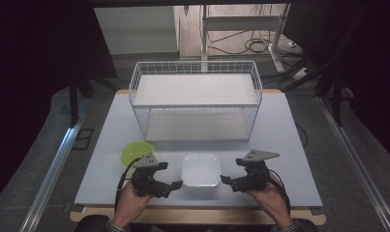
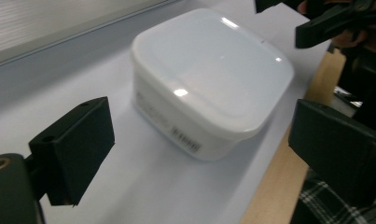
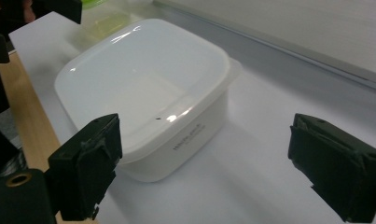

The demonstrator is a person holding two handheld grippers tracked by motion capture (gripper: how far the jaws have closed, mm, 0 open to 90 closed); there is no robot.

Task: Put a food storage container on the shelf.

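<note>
Lidded white tub [image 2: 209, 79] beyond wide-spread claw [image 2: 199, 140].

A white square plastic container [image 1: 201, 174] sat near the front edge of the pale grey bench [image 1: 289, 145], its glossy top catching the light and a small printed label on one side wall. Just to its left and a little farther back lay a translucent lime-green round plastic lid [image 1: 134, 151], flat on the bench. Behind both stood a white wire-mesh rack with two flat shelves [image 1: 196, 99], spanning the middle of the bench. Beyond the bench, cables [image 1: 255, 46] trailed across the floor.
</note>
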